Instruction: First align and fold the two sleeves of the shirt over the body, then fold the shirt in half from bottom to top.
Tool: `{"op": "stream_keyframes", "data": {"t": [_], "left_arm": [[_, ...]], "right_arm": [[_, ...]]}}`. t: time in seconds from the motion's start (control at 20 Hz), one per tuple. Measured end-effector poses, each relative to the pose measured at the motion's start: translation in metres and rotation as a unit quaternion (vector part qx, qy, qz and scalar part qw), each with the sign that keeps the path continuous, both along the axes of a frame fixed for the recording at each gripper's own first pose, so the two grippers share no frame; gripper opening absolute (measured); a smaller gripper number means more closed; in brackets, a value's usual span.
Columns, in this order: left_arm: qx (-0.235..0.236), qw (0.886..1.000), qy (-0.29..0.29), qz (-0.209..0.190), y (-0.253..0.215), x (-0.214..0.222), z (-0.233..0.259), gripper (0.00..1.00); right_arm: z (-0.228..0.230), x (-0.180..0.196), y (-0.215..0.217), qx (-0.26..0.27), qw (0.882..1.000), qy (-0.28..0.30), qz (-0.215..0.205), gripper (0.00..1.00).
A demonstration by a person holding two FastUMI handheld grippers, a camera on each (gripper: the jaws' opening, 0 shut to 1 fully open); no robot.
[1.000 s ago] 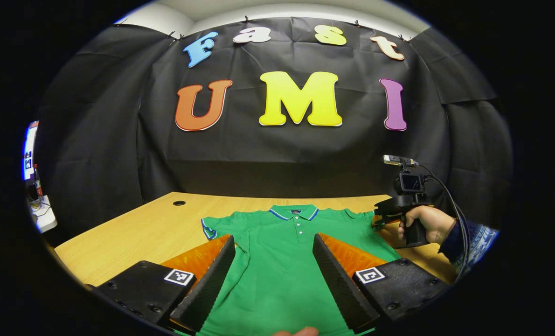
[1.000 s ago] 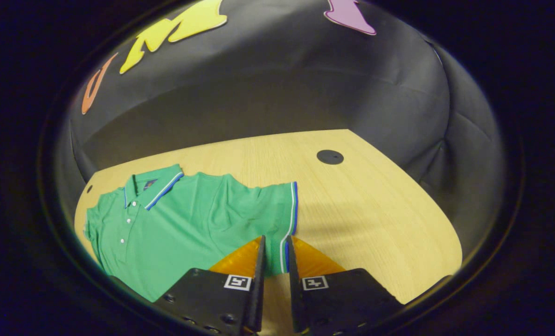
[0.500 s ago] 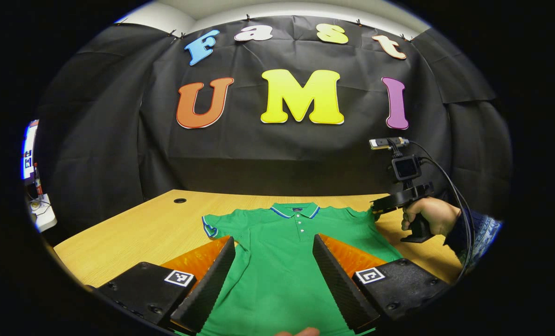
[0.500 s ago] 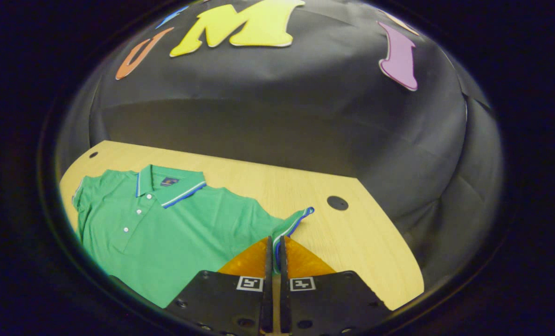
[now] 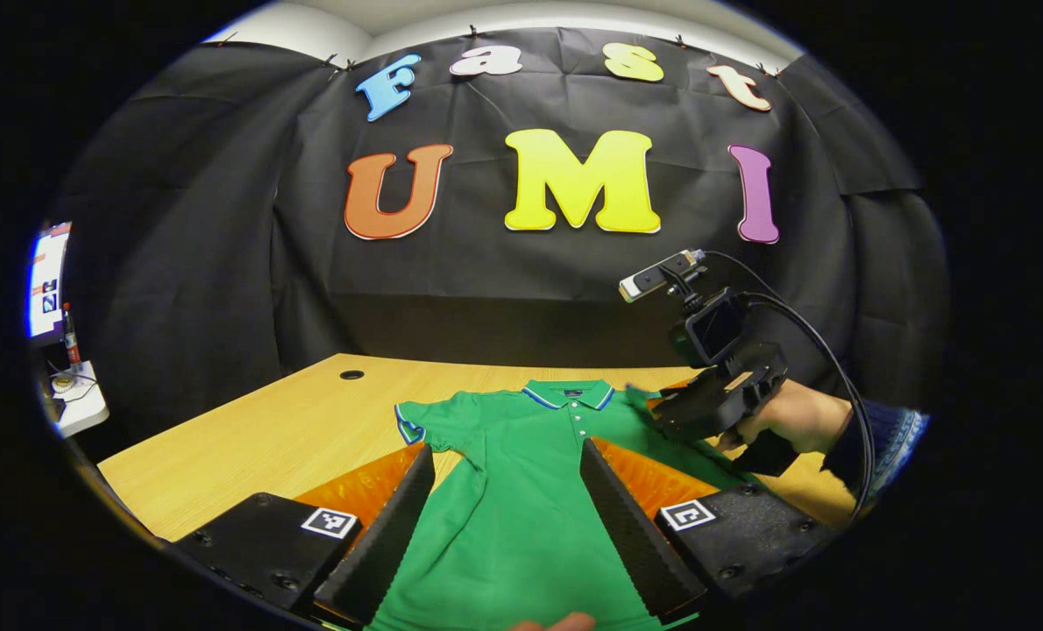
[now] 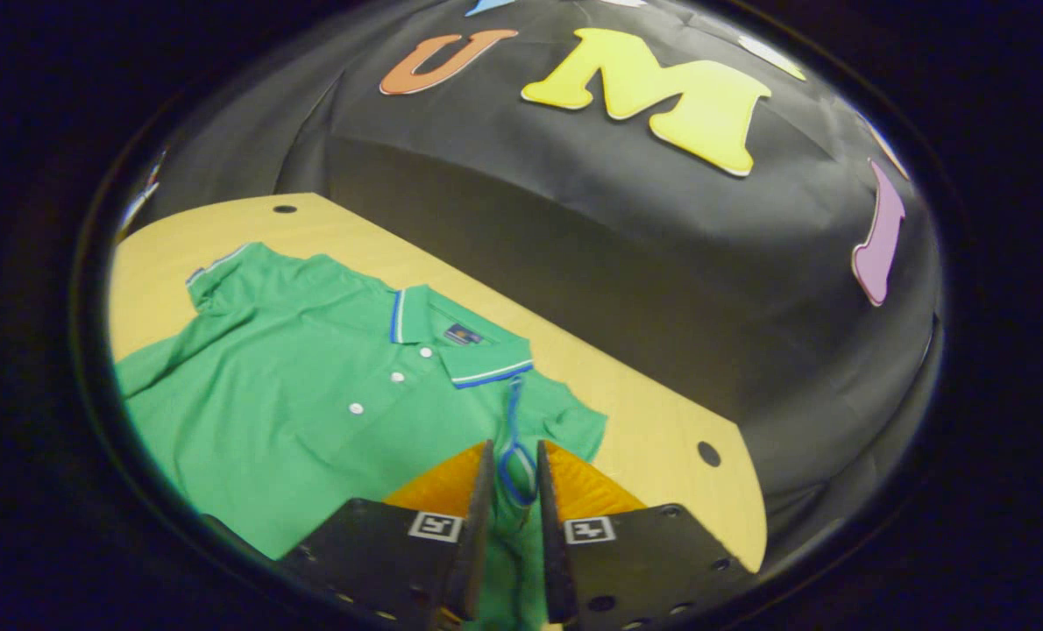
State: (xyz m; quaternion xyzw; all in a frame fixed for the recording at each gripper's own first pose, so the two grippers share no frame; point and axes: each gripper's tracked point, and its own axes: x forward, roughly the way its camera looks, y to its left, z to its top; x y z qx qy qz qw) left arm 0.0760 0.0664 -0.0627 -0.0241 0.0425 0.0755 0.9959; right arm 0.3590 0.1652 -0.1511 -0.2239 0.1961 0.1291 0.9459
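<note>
A green polo shirt (image 5: pixel 521 508) lies face up on the wooden table (image 5: pixel 267 429), collar (image 5: pixel 570 393) at the far side. My left gripper (image 5: pixel 506 449) hovers open above the shirt's body, holding nothing. A hand (image 5: pixel 793 416) holds my right gripper (image 5: pixel 705 403) low over the shirt's right shoulder. In the right gripper view the shirt (image 6: pixel 311 403) spreads to the left. The blue-edged cuff of the right sleeve (image 6: pixel 517 469) stands folded inward between the fingers of my right gripper (image 6: pixel 514 449), which are a narrow gap apart. The other sleeve (image 5: pixel 416 425) lies flat and spread out.
The table has round cable holes at the far left (image 5: pixel 351 374) and the far right (image 6: pixel 708 453). Black cloth walls the booth behind the table. A white device (image 5: pixel 79 407) sits off the table's left side. Bare wood (image 6: pixel 653 412) lies right of the shirt.
My right gripper shut on the right sleeve's cuff, lifted it and swung it inward over the shirt near the collar. Its fingers have now parted a little. My left gripper barely moved.
</note>
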Motion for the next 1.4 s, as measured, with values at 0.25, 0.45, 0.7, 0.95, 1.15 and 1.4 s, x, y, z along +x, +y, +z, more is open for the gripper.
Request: {"op": "stream_keyframes", "data": {"t": [0.25, 0.45, 0.7, 0.95, 1.15, 1.4], "left_arm": [[-0.002, 1.0, -0.007, 0.013, 0.01, -0.005, 0.007, 1.0], [-0.005, 1.0, -0.011, 0.019, 0.016, -0.009, 0.013, 1.0], [-0.008, 1.0, -0.017, 0.025, 0.024, -0.021, 0.025, 1.0], [-0.002, 0.999, -0.021, 0.033, 0.035, -0.027, 0.036, 1.0], [0.008, 0.999, -0.02, 0.043, 0.053, -0.016, 0.038, 1.0], [-0.018, 0.997, 0.017, 0.071, 0.102, 0.032, 0.04, 1.0]], "right_arm": [[0.038, -0.026, 0.009, 0.064, 0.997, -0.034, -0.003, 0.95], [0.079, -0.071, -0.002, 0.097, 0.993, -0.066, -0.021, 0.97], [0.116, -0.145, -0.031, 0.154, 0.984, -0.083, -0.046, 0.97], [0.136, -0.218, -0.072, 0.209, 0.969, -0.115, -0.067, 0.97], [0.136, -0.265, -0.109, 0.234, 0.96, -0.132, -0.077, 0.95], [0.139, -0.283, -0.133, 0.22, 0.96, -0.153, -0.085, 0.95]]}}
